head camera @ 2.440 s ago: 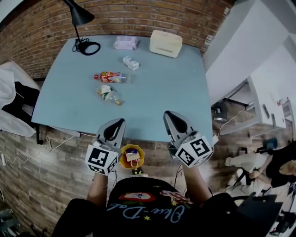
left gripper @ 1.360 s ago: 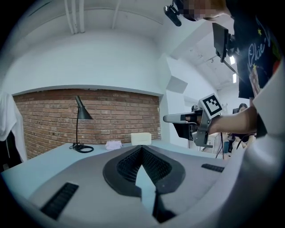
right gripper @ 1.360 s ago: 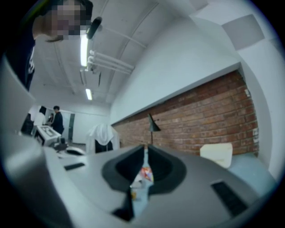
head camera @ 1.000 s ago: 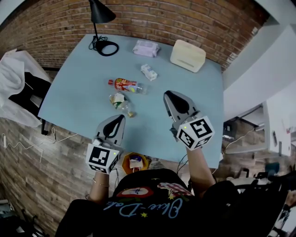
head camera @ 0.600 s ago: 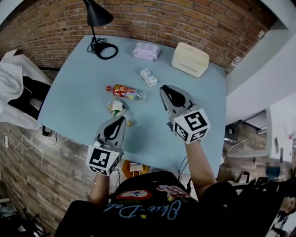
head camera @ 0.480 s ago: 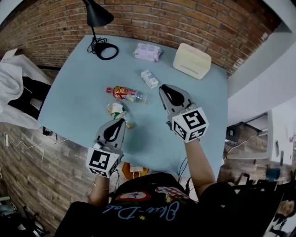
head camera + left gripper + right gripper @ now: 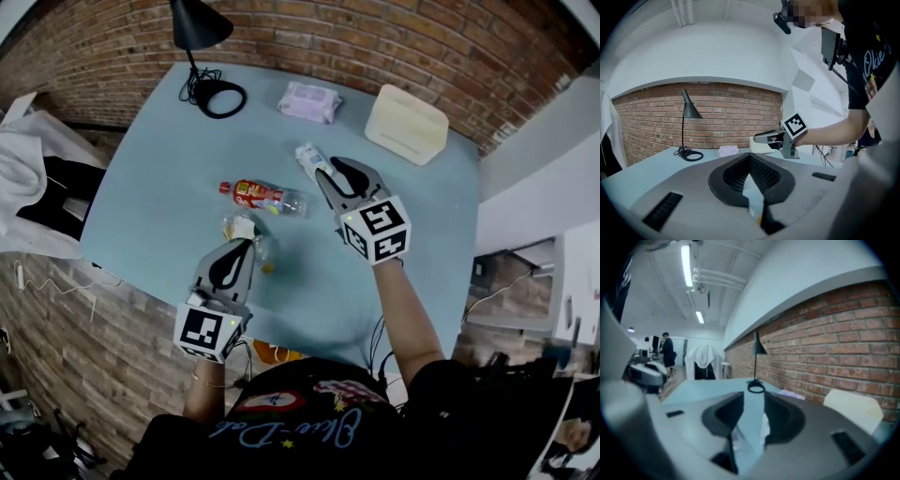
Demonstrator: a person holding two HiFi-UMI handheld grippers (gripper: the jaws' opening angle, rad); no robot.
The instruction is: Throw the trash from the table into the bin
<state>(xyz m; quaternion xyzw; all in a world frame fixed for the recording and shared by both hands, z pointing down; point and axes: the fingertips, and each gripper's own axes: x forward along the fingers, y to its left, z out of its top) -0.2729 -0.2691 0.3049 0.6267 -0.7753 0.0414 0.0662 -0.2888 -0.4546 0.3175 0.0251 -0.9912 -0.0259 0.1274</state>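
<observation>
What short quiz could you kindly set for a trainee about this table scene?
1. True or false: the red-labelled bottle stands upright on the table.
2. Which item lies nearest the right gripper? A) lamp B) small carton C) cream box
3. Name the item lying just beyond the left gripper.
Key: 1 false, it lies on its side. 2 B; those fingers have just been opening, and the carton shows in their gap, not gripped. 3 the crumpled bottle.
</observation>
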